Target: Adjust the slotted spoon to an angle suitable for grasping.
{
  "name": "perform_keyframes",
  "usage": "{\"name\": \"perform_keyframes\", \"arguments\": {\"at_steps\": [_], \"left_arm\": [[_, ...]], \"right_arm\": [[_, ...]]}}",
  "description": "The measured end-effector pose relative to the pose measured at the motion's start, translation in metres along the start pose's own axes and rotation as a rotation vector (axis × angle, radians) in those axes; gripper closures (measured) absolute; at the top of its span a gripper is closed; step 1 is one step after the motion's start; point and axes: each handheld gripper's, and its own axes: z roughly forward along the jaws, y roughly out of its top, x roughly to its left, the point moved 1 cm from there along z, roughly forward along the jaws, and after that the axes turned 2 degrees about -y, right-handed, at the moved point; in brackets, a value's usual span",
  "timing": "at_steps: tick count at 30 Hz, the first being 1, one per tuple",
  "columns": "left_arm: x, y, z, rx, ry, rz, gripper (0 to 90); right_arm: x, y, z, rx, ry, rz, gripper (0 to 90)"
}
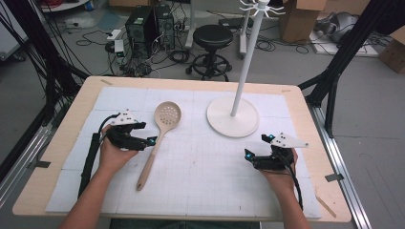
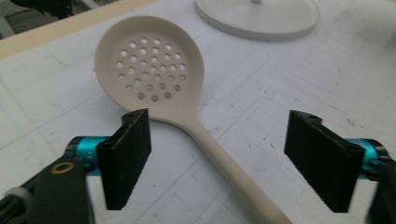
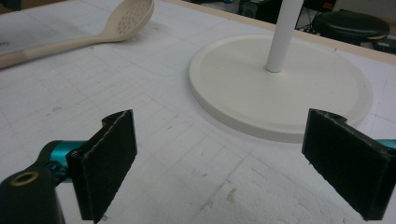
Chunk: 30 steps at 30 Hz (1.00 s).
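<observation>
Nearest the person, the right tongs are held released above the white mat on the counter, nothing between the pads. The left tongs are also released, their jaws set to either side of the handle of the slotted spoon without touching it. The spoon lies flat on the mat, bowl pointing away. Farther off, the round base of the white stand is seen.

place: lab | signs: computer towers, loose floor cables, black rig frame, cardboard boxes
</observation>
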Motion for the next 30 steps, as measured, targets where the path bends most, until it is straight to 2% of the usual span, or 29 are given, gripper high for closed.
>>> {"name": "perform_keyframes", "arguments": {"at_steps": [3,6,8,17,18,19,20,21,23,24,26,30], "left_arm": [[-0.001,-0.002,0.009,0.047,0.012,-0.029,23.6],[-0.001,-0.004,0.015,0.093,0.033,-0.035,23.8],[0.000,-0.005,0.017,0.108,0.045,-0.037,24.6],[0.000,-0.009,0.030,0.153,0.045,-0.066,25.0],[-0.001,-0.009,0.033,0.173,0.049,-0.062,25.8],[-0.001,-0.009,0.033,0.173,0.049,-0.062,27.1],[-0.002,-0.010,0.037,0.199,0.048,-0.059,29.2],[-0.002,-0.010,0.037,0.199,0.048,-0.059,31.1],[-0.003,-0.011,0.040,0.235,0.054,-0.052,34.7],[-0.004,-0.013,0.042,0.257,0.038,-0.058,36.6],[-0.004,-0.013,0.043,0.255,0.038,-0.058,39.2],[-0.008,-0.010,0.043,0.271,0.030,-0.051,51.1]], "right_arm": [[0.000,0.000,-0.001,-0.001,-0.002,0.002,9.1],[0.000,0.000,0.000,-0.002,-0.001,0.003,9.1],[0.000,-0.001,0.001,0.009,0.004,0.002,9.2],[0.001,-0.002,0.004,0.026,0.009,-0.005,9.2],[0.001,-0.001,0.004,0.025,0.006,-0.010,9.2],[0.002,-0.001,0.004,0.026,0.005,-0.014,9.2],[0.002,-0.001,0.004,0.026,0.004,-0.016,9.2],[0.002,-0.001,0.004,0.026,0.004,-0.016,9.2],[0.002,-0.001,0.004,0.028,0.003,-0.019,9.2],[0.002,-0.001,0.004,0.030,0.005,-0.017,9.2],[0.002,-0.001,0.004,0.028,0.004,-0.015,9.3],[0.001,-0.001,0.004,0.026,0.003,-0.020,9.5]]}}
